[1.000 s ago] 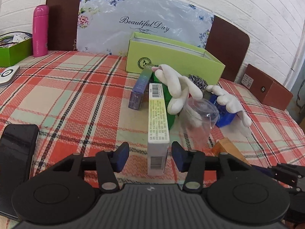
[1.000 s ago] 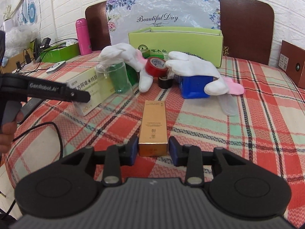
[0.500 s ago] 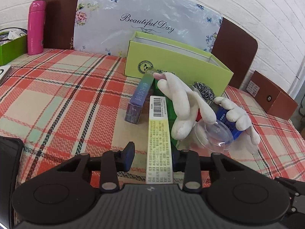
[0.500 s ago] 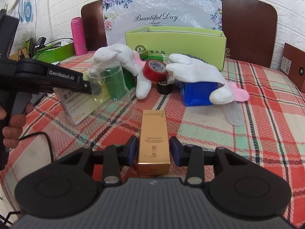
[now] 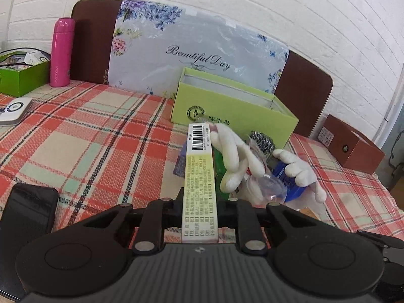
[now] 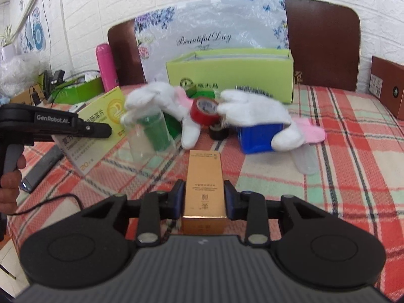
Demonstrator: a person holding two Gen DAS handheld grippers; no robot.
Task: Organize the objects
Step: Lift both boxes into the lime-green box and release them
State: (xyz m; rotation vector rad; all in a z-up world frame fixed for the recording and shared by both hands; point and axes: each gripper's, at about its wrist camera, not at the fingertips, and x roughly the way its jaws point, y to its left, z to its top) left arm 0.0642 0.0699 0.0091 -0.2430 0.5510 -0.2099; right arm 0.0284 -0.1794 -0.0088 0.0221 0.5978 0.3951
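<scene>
The yellow-white medicine box (image 5: 199, 184) is clamped in the left tongs (image 5: 199, 202) and lifted above the worktop (image 5: 88, 136). The right tongs (image 6: 203, 199) grip the gold box (image 6: 204, 189), which seems to lie on the cloth. The open green box (image 5: 232, 111) near the far edge looks empty, so sorting has hardly begun: gloves (image 6: 252, 111), red tape (image 6: 204, 111) and the blue container (image 6: 260, 136) are left in the middle.

Bench cloth (image 5: 96, 136): woven plaid fabric, matt. Medicine box (image 5: 200, 176): printed cardboard, slight sheen. Gold box (image 6: 204, 186): glossy metallic card. White gloves (image 6: 252, 108): soft knit cloth. Cup (image 6: 149, 136): clear plastic. Red tape (image 6: 204, 111): glossy. Scourer (image 5: 261, 142): shiny metal wire. Flask (image 5: 60, 53): smooth pink finish. Gripper body (image 5: 199, 272): matt black ribbed plastic.
</scene>
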